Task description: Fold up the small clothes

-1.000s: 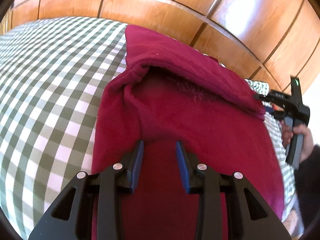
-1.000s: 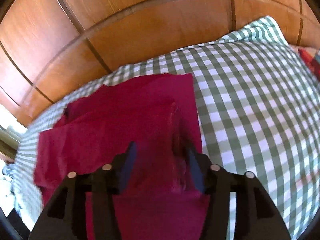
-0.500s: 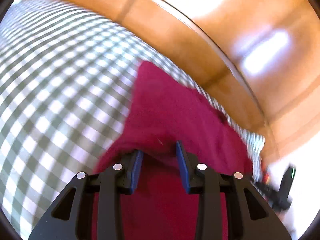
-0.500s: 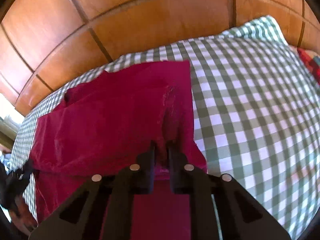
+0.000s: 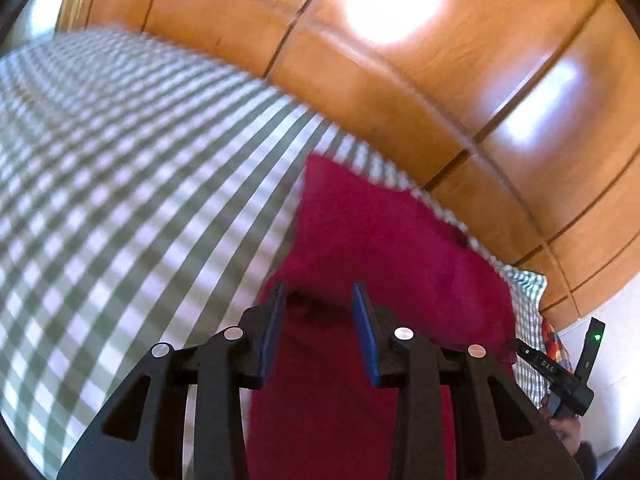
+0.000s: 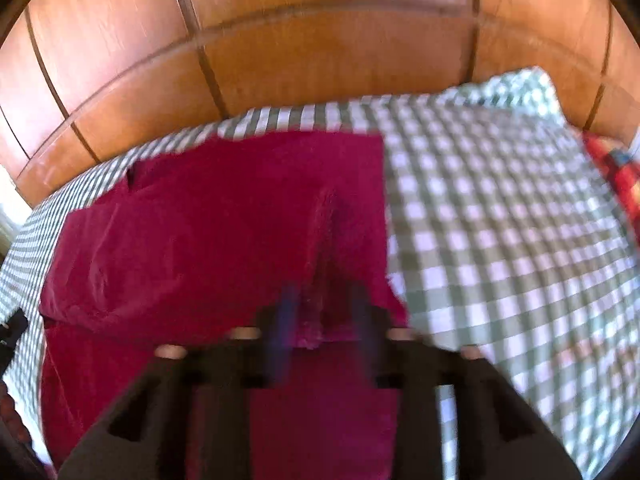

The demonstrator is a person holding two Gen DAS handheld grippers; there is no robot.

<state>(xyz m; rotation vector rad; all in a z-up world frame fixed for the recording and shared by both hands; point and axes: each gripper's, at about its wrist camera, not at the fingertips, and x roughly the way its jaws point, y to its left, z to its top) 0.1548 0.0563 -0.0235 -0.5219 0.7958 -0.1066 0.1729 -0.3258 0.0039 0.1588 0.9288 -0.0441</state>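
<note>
Nearest, left gripper (image 5: 318,300): jaws spread wide, blue pads (image 5: 366,332) on either side of a folded edge of the crimson garment (image 5: 372,240), nothing pinched. Right gripper (image 6: 322,312): motion-blurred, jaws apart, a raised ridge of the same garment (image 6: 224,232) between them, contact unclear. Garment spread flat, partly folded over itself, on the green-and-white checked cloth (image 5: 120,184) covering the surface. Off to the right edge, a red patterned fabric (image 6: 618,172), touching the checked cloth. Beyond, glossy wooden panelling (image 5: 400,80) along the far side, bright reflections on it. No containers.
</note>
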